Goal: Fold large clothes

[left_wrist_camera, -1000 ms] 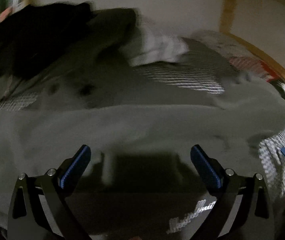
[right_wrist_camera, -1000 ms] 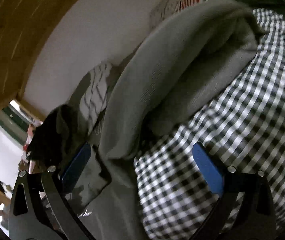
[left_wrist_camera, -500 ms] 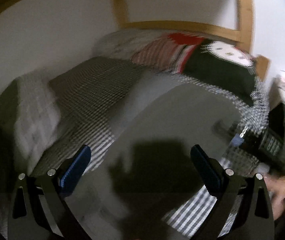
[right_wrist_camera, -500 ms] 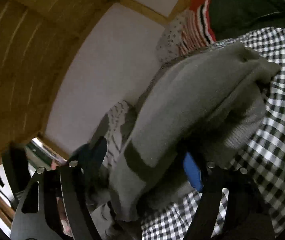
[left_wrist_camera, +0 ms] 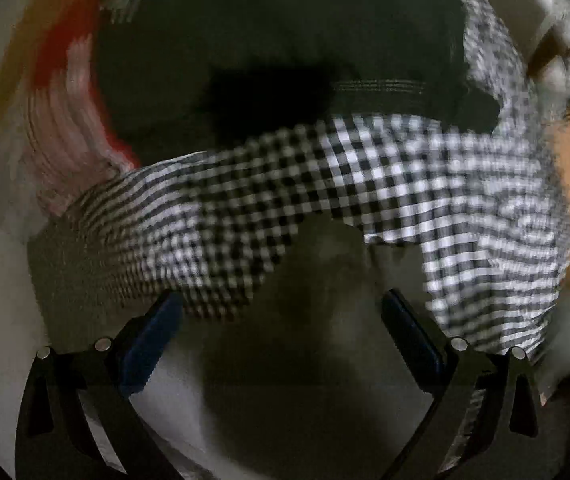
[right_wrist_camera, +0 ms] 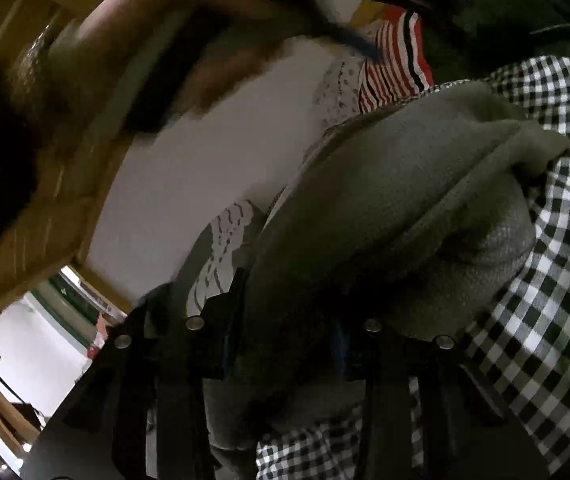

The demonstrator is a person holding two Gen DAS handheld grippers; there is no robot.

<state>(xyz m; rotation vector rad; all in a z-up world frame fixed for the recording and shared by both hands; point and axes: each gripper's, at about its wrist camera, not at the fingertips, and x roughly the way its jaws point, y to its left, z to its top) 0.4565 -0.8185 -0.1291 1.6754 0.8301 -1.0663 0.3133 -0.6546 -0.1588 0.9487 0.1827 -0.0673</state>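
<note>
The grey sweater (right_wrist_camera: 405, 208) lies bunched on the checked bedsheet (right_wrist_camera: 557, 280), a fold between my right gripper (right_wrist_camera: 285, 344) as its jaws are closing on it. My left gripper (left_wrist_camera: 281, 340) stands wide, empty, above the blurred sheet.

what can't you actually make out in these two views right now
- Left wrist view: motion blur smears the checked sheet; the dark item above it cannot be identified.
- Right wrist view: the grey garment covers the closing right tongs' pads, so contact is unclear.
- Right wrist view: a blurred arm hides the upper left; the left tongs are hardly traceable there.
</note>
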